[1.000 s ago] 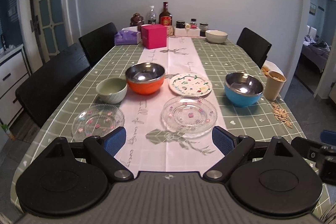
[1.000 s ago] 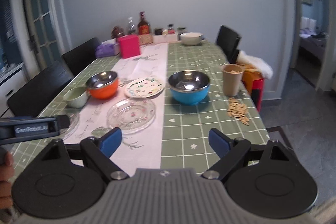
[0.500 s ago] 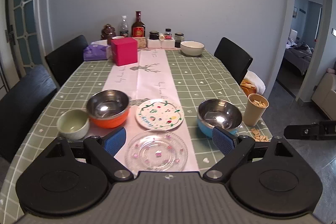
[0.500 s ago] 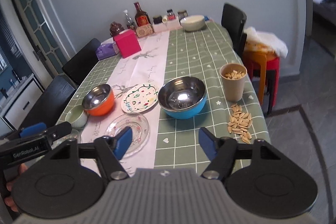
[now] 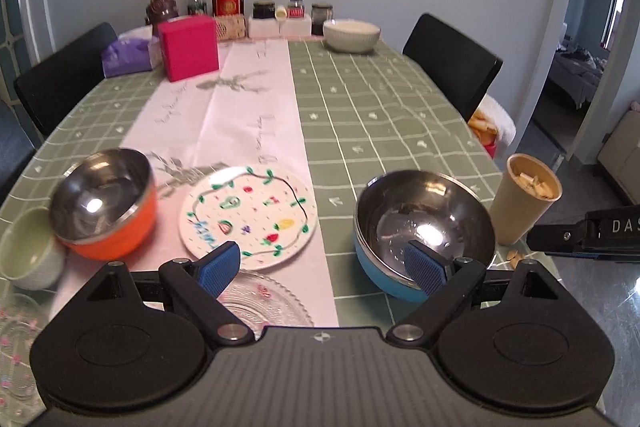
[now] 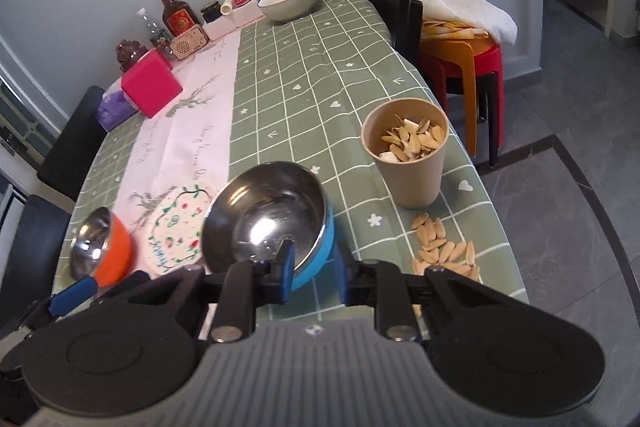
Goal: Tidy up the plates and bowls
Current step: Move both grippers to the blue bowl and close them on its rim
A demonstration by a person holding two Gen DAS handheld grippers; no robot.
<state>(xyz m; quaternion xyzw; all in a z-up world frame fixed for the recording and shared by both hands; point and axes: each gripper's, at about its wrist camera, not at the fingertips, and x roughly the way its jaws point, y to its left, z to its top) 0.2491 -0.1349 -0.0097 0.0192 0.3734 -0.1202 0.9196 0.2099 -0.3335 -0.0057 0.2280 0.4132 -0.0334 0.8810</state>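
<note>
A blue steel-lined bowl (image 5: 424, 223) (image 6: 268, 223) sits at the table's near right. My right gripper (image 6: 314, 273) straddles its near rim, one finger inside and one outside, jaws narrowed with a gap left. My left gripper (image 5: 322, 269) is open and empty above a clear glass plate (image 5: 266, 301), its right finger in front of the blue bowl. An orange steel-lined bowl (image 5: 106, 201) (image 6: 102, 247), a painted white plate (image 5: 248, 213) (image 6: 176, 227), a small green bowl (image 5: 26, 253) and a second glass plate (image 5: 16, 339) lie to the left.
A beige cup of seeds (image 6: 410, 155) (image 5: 524, 203) stands right of the blue bowl, loose seeds (image 6: 440, 251) beside it. A white bowl (image 5: 351, 35), pink box (image 5: 188, 47), bottles and jars stand at the far end. Black chairs (image 5: 452, 59) and stacked stools (image 6: 460, 63) flank the table.
Both grippers moved forward and down toward the table. My right gripper narrowed and came to straddle the blue bowl's rim. My left gripper stayed open.
</note>
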